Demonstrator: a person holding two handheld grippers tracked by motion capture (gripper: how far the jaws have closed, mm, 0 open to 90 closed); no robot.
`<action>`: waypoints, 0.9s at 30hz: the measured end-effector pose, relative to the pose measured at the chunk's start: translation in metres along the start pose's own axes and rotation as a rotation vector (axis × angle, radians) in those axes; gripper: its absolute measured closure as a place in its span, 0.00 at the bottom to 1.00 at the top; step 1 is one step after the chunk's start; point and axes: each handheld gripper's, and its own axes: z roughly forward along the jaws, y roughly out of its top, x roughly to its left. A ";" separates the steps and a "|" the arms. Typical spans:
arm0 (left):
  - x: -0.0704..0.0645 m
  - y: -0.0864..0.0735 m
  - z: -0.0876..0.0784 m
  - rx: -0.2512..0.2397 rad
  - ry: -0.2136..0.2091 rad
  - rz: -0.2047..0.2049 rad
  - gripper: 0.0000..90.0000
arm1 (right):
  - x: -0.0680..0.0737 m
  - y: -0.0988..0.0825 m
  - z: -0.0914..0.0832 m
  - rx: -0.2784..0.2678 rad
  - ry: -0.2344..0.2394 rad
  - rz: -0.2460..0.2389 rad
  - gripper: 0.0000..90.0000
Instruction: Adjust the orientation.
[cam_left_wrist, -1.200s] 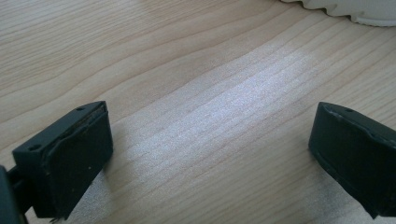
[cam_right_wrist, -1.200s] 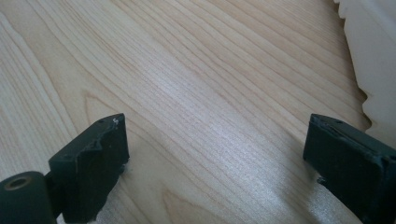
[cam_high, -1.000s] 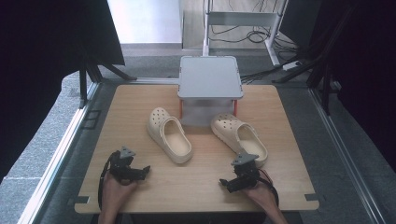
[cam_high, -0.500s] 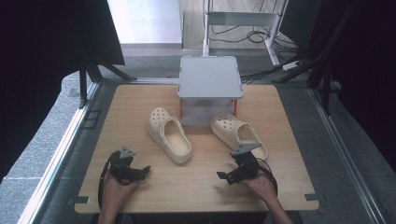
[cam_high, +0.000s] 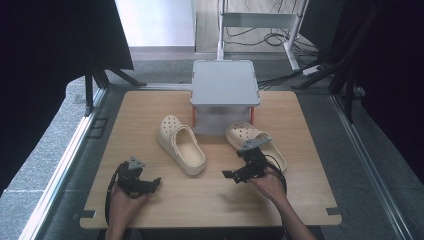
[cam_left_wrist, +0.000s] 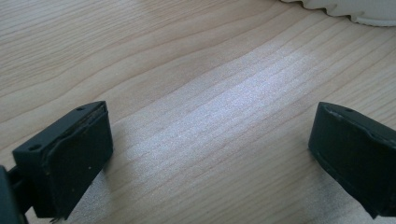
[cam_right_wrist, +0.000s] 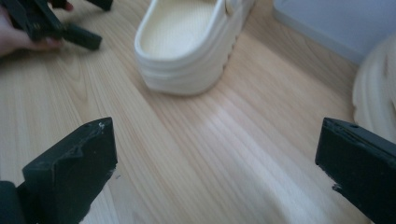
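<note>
Two cream clogs lie on the wooden table. The left clog (cam_high: 181, 144) points its heel at me; in the right gripper view that heel (cam_right_wrist: 187, 42) sits straight ahead. The right clog (cam_high: 255, 140) lies by the stand, partly behind my right gripper (cam_high: 234, 176), and its edge (cam_right_wrist: 373, 93) shows at the far right. My right gripper (cam_right_wrist: 219, 158) is open, its jaws wide apart over bare wood between the clogs. Near the front left, my left gripper (cam_high: 152, 183) rests open and holds nothing (cam_left_wrist: 210, 149); a clog's sole (cam_left_wrist: 355, 11) is just ahead.
A grey flat-topped stand (cam_high: 225, 82) on red legs sits at the table's back middle, its wall (cam_right_wrist: 336, 23) close behind the clogs. The left gripper (cam_right_wrist: 70, 32) and a hand show far off in the right gripper view. Dark panels flank the table (cam_high: 310, 200).
My right gripper has moved away from the front edge and slightly left, closer to the clogs. The left gripper and both clogs have stayed put.
</note>
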 end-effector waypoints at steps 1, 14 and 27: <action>0.000 0.000 0.000 0.000 0.000 0.000 0.00 | 0.000 0.004 0.002 -0.010 0.007 -0.007 0.00; 0.000 0.000 0.000 0.000 0.000 0.000 0.00 | -0.007 0.051 0.033 -0.026 0.053 0.007 0.00; 0.000 0.000 0.000 0.000 0.000 0.000 0.00 | -0.020 0.079 0.065 -0.027 0.114 0.057 0.00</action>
